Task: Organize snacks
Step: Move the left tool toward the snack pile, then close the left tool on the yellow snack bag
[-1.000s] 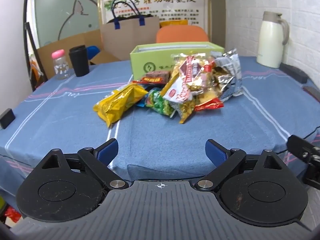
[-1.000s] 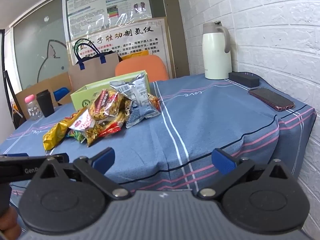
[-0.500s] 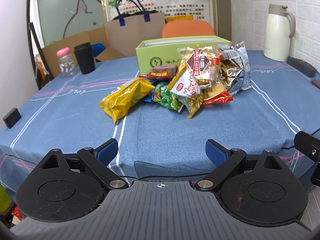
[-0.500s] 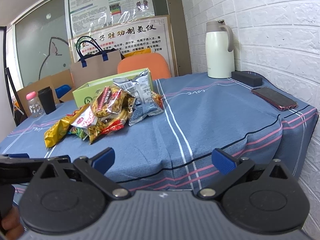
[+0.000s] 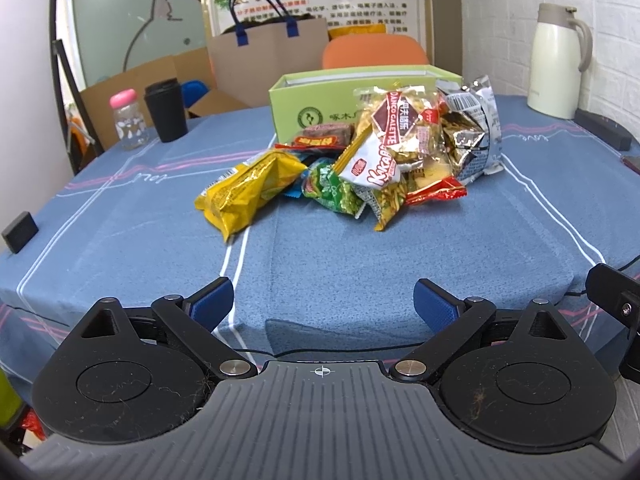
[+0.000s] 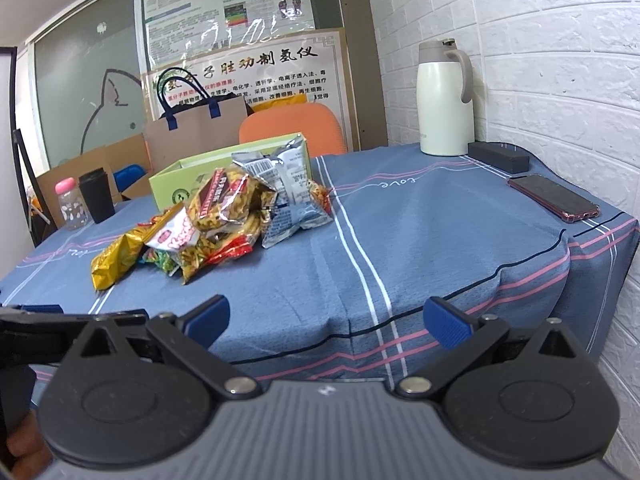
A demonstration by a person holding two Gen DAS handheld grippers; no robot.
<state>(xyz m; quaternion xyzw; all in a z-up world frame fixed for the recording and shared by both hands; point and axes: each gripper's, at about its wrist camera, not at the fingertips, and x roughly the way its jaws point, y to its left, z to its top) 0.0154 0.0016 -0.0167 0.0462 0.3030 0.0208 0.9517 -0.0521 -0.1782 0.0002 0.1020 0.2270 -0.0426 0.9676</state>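
Note:
A pile of snack packets (image 5: 384,156) lies in the middle of the blue tablecloth (image 5: 320,256), in front of an open green box (image 5: 360,96). A yellow packet (image 5: 248,188) lies at the pile's left and a silver bag (image 5: 476,132) at its right. The pile also shows in the right wrist view (image 6: 224,220), with the green box (image 6: 192,180) behind it. My left gripper (image 5: 324,304) is open and empty near the table's front edge, well short of the pile. My right gripper (image 6: 326,320) is open and empty, to the right of the left one.
A black cup (image 5: 166,110) and a pink-capped bottle (image 5: 128,120) stand at the back left. A white thermos (image 6: 444,100), a black case (image 6: 500,156) and a phone (image 6: 552,198) sit at the right by the brick wall. A small black block (image 5: 20,232) lies at the left edge.
Both grippers have risen a little and tilted, so the table and the pile sit lower and closer in view. Both stay open. The snacks have not moved.

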